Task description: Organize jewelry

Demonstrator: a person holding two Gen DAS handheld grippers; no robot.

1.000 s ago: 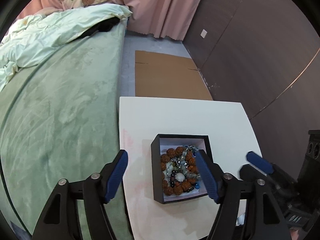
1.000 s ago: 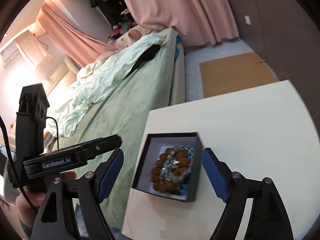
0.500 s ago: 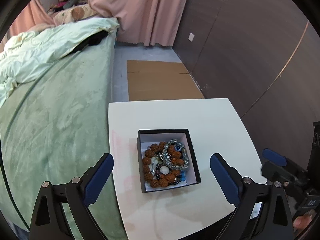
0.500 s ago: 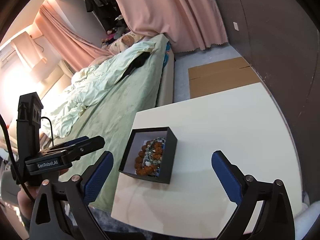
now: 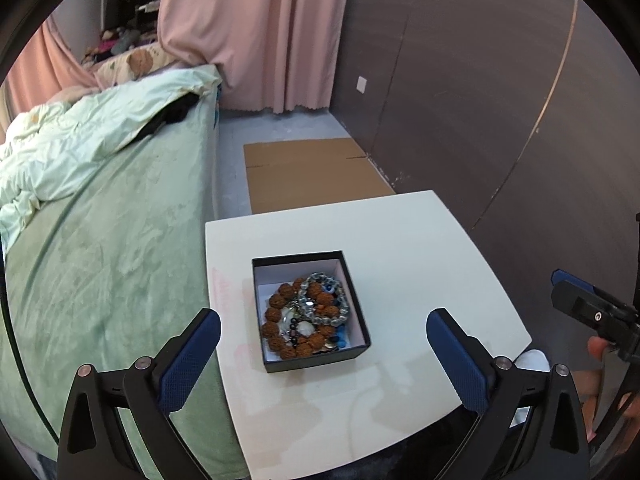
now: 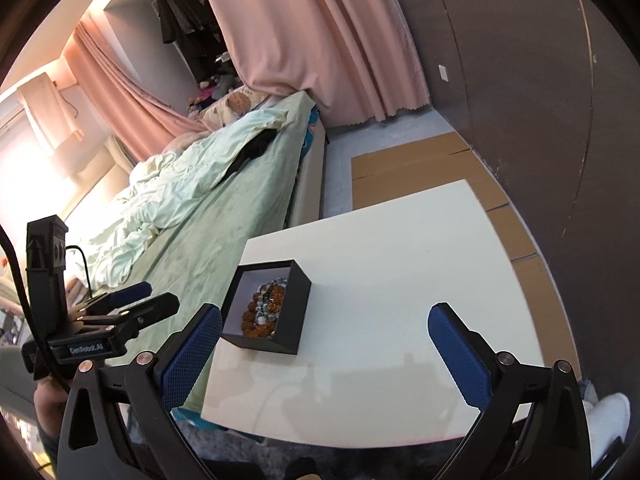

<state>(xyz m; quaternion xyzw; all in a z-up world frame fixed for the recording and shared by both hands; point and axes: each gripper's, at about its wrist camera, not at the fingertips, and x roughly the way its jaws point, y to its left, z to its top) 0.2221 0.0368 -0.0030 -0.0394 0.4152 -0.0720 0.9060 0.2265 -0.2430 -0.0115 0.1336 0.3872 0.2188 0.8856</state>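
A small black box (image 5: pixel 316 361) with a white lining sits on the white table (image 5: pixel 400 248), near its left edge. It holds brown bead bracelets (image 5: pixel 280 312), a grey bead bracelet (image 5: pixel 338 300) and other small jewelry. The box also shows in the right wrist view (image 6: pixel 294 320). My left gripper (image 5: pixel 323 356) is open and empty, held back above the table's near edge with the box between its fingers in view. My right gripper (image 6: pixel 325 344) is open and empty, held back to the right of the box.
A bed with a green cover (image 5: pixel 100 248) runs along the table's left side. Flat cardboard (image 5: pixel 312 172) lies on the floor beyond the table. A dark panelled wall (image 5: pixel 480 100) stands at the right, and pink curtains (image 5: pixel 260 32) hang at the back.
Both grippers have pulled back and up from the box and their jaws have opened wider. The box and the jewelry have stayed in place.
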